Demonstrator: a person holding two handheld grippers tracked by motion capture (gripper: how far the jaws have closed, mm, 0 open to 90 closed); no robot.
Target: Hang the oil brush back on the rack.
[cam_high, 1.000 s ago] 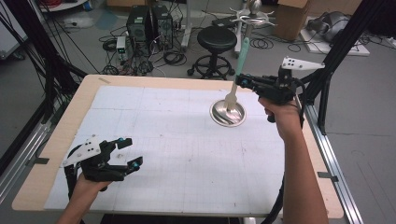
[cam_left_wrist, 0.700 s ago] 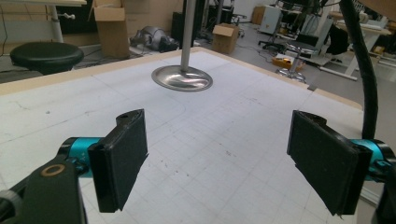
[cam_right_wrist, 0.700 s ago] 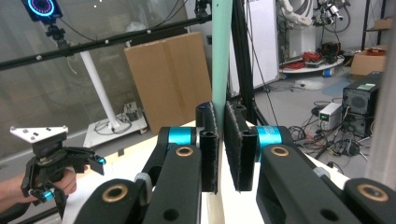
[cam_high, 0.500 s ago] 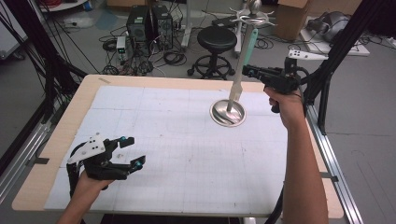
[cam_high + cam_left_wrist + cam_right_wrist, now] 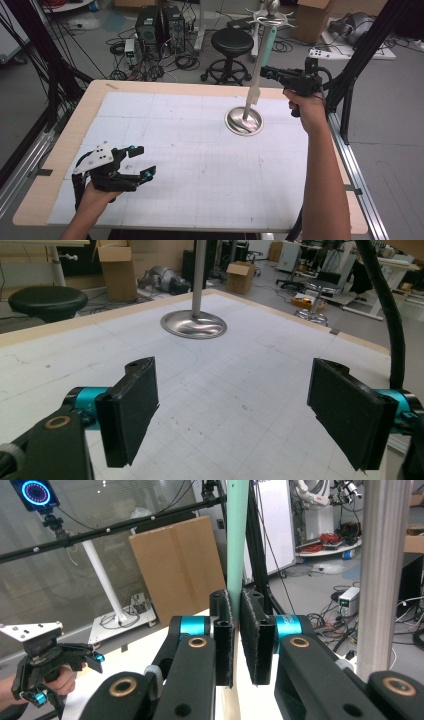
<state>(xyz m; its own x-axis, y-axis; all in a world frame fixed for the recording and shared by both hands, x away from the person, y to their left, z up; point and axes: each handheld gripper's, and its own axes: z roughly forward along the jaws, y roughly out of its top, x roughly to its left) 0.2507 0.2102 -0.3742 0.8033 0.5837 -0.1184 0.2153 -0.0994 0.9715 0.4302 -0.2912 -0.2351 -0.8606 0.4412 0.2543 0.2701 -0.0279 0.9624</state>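
Right gripper (image 5: 236, 630) fingers (image 5: 224, 640) clenched on upright green-handled utensil (image 5: 236, 535), metal stand (image 5: 243, 121) just below on tabletop (image 5: 200, 165), left gripper (image 5: 141, 161) fingers released, well apart.

1. The left gripper (image 5: 134, 160) is showing a black frame, teal cylindrical joints behind each jaw, and a grey three-cornered plate (image 5: 94, 156) on top.
2. The right gripper (image 5: 236, 637) is presenting black link arms with brass-coloured pivot bushings, teal collars, and flat black textured pads (image 5: 253, 637).
3. A black cable (image 5: 385, 305) is trailing from the left gripper.
4. Both forearms are appearing bare, without sleeves.
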